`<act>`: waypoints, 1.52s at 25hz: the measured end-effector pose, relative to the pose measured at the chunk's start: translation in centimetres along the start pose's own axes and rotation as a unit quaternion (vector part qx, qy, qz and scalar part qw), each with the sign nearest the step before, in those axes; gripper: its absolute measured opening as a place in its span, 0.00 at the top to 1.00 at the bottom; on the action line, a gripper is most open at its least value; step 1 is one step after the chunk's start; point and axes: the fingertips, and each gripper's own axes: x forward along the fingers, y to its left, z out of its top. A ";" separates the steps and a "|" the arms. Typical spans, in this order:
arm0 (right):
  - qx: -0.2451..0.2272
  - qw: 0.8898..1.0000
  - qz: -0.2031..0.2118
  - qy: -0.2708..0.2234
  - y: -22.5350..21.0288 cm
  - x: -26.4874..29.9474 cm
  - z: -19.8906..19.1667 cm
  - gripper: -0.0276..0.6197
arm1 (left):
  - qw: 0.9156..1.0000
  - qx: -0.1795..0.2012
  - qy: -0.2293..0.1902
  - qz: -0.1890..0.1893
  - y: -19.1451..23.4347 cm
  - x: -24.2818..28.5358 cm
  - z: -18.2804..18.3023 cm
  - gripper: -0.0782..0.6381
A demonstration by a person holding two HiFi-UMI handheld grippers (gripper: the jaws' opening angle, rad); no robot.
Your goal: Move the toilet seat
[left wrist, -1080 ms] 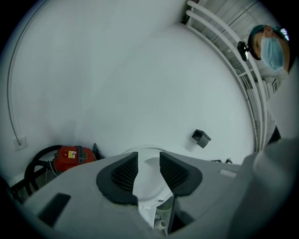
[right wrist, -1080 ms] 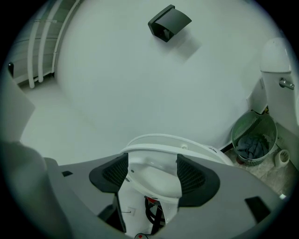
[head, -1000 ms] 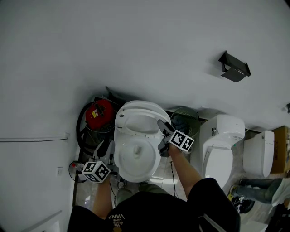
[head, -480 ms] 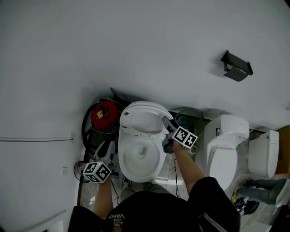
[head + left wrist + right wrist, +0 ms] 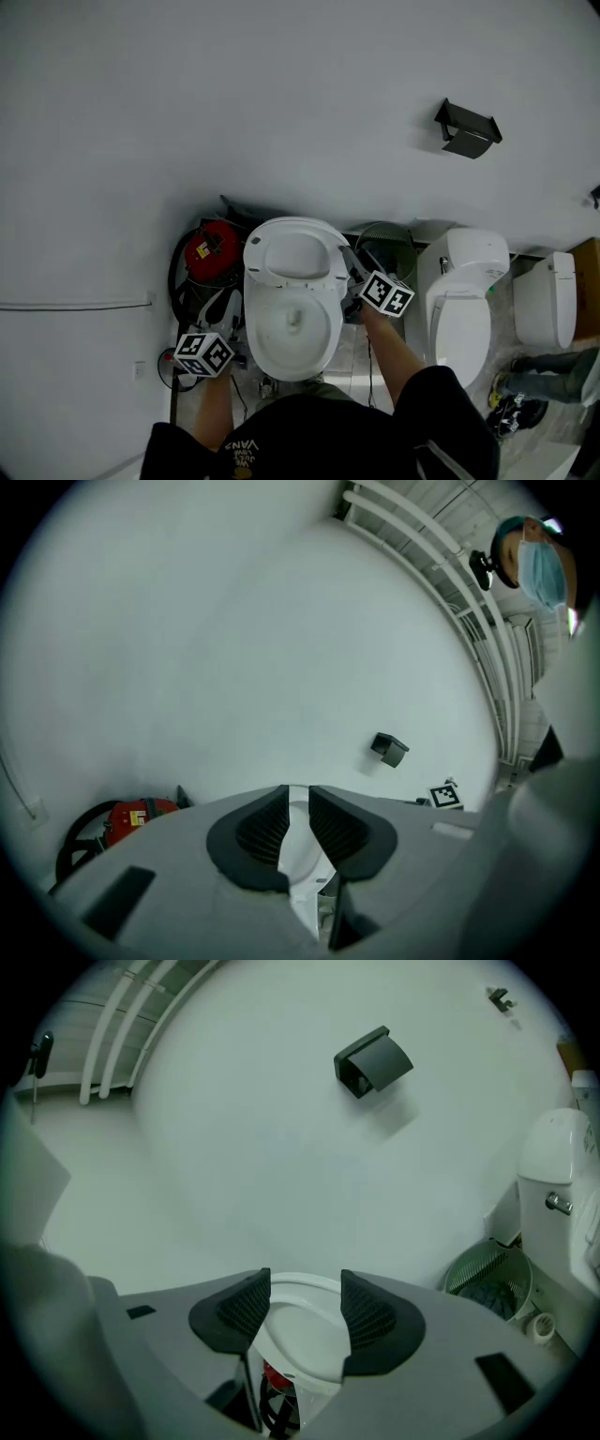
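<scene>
Hose (image 5: 175,272) in black loops round a red canister (image 5: 208,246) against the wall, left of the toilet bowl (image 5: 261,330). Beside the bowl's left edge is the left gripper (image 5: 298,808). Its jaws have just been closing and stand nearly together, leaving only a slit. White porcelain shows through the slit, and the pads do not visibly press on anything. The toilet seat (image 5: 255,267) stands tipped up at the bowl's back edge, towards the wall. The right gripper (image 5: 305,1297) is at the seat's right edge. Its jaws have also just been closing but are wide apart, the white seat between them with neither pad seen pressing it. Farther right are a mesh bin (image 5: 382,242), a second toilet (image 5: 464,300) and a dark wall holder (image 5: 469,129).
</scene>
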 end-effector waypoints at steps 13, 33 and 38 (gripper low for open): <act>-0.069 0.995 0.007 -0.066 6.2 -8.5 0.3 0.96 | 0.997 0.037 0.019 -0.065 -2.1 -1.9 1.2 0.89; -0.054 0.994 -0.014 -0.090 11.4 -19.2 -7.1 0.96 | 0.985 0.084 0.081 -0.128 -3.0 -8.2 -0.9 0.89; -0.062 0.993 -0.028 -0.092 11.7 -21.2 -8.6 0.96 | 0.979 0.098 0.088 -0.157 -3.8 -9.4 -1.5 0.89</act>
